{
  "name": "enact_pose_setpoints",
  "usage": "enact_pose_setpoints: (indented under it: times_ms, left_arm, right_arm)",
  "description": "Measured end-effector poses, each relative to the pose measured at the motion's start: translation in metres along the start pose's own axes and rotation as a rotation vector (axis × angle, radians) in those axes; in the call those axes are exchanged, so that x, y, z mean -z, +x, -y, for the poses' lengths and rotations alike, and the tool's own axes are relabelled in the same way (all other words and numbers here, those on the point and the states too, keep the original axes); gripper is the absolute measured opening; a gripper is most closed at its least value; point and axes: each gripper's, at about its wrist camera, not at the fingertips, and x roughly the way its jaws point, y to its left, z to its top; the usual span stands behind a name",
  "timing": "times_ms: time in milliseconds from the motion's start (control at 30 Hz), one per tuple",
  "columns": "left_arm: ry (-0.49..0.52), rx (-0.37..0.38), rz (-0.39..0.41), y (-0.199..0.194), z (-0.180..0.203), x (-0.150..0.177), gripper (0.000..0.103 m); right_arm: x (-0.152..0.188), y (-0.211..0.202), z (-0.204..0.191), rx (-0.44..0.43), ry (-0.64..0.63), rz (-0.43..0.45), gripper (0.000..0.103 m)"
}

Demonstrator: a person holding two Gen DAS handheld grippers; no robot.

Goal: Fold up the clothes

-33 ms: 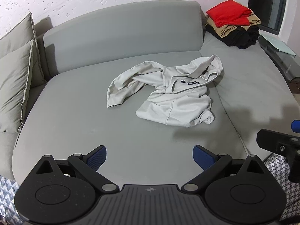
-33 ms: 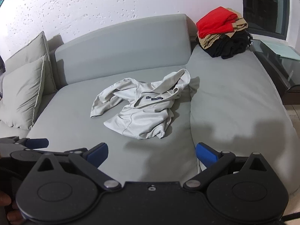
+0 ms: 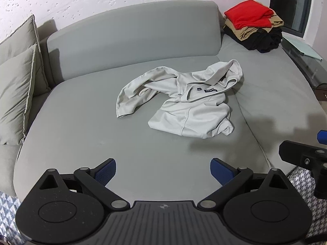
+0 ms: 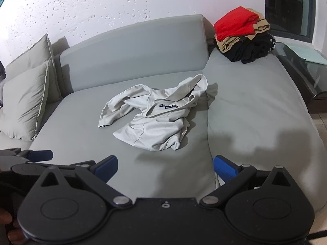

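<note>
A light grey hoodie lies crumpled on the grey sofa seat, hood toward the back right and one sleeve trailing left. It also shows in the right wrist view. My left gripper is open and empty, held above the seat's front, short of the hoodie. My right gripper is open and empty, also short of the hoodie, over the seam between the two seat cushions. The right gripper shows at the right edge of the left wrist view. The left gripper shows at the left edge of the right wrist view.
A stack of folded clothes, red on top, then tan and black, sits at the back right of the sofa. Two grey pillows lean at the left. A dark glass side table stands to the right. The backrest runs behind.
</note>
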Motion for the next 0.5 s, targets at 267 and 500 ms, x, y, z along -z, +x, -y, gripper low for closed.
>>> enact_pose_setpoints:
  times_ms: [267, 500]
  left_arm:
    - [0.000, -0.011, -0.006, 0.0028, 0.0015, 0.0006, 0.099]
    - [0.003, -0.010, -0.006, 0.0032, 0.0028, 0.0038, 0.099]
  right_arm:
    - [-0.0022, -0.0008, -0.0032, -0.021, 0.007, -0.001, 0.101]
    - [-0.0015, 0.0020, -0.0068, -0.013, 0.008, -0.013, 0.102]
